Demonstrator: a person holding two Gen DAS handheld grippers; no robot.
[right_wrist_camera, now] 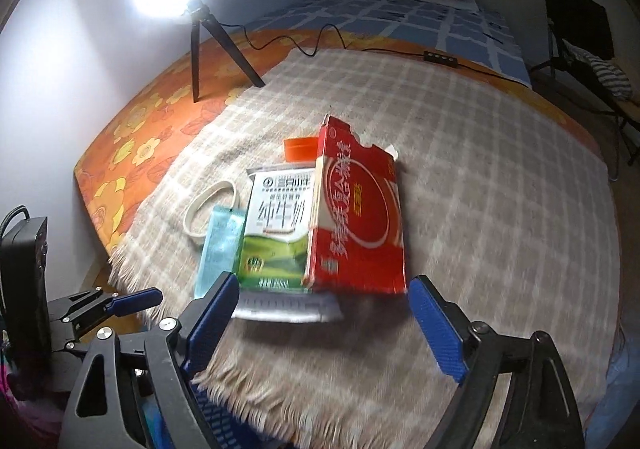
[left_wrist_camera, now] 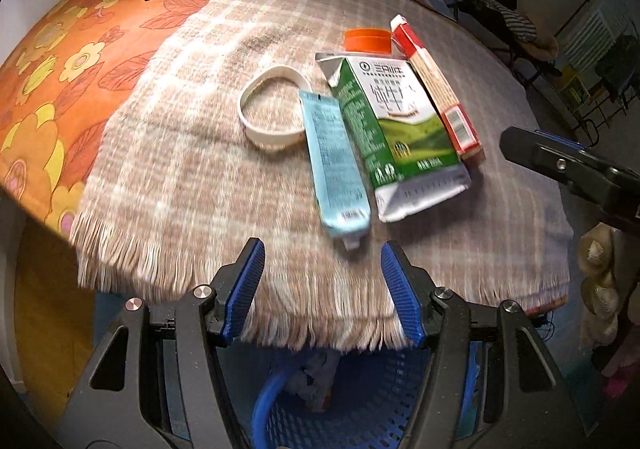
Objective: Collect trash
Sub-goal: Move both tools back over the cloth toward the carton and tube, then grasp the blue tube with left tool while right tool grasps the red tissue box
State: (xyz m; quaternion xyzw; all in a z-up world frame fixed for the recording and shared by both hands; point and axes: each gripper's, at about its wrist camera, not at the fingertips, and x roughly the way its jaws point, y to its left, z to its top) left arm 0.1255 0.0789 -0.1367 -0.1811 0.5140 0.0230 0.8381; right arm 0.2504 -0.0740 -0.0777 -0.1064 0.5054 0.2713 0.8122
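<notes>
Near the blanket's [left_wrist_camera: 192, 153] fringed edge: blue pouch [left_wrist_camera: 334, 153] straight ahead of left hand-held gripper [left_wrist_camera: 322, 269], long axis pointing at it, jaws wide; right hand-held gripper [right_wrist_camera: 322, 305] wide, empty, facing red box [right_wrist_camera: 356, 213].

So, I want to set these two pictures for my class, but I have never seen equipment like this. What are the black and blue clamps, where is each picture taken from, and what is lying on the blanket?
No robot here: a person holds a two-finger gripper in each hand, each with a fisheye camera looking along its fingers. One picture comes from the left gripper, the other from the right gripper. Both are open and hold nothing.

On the checked blanket lie pieces of trash, close together: a light blue tube, a green and white milk carton, a red box, an orange cap behind them, and a white band loop. Below the blanket's fringe stands a blue basket, probably for the trash. A lamp tripod stands further back.
</notes>
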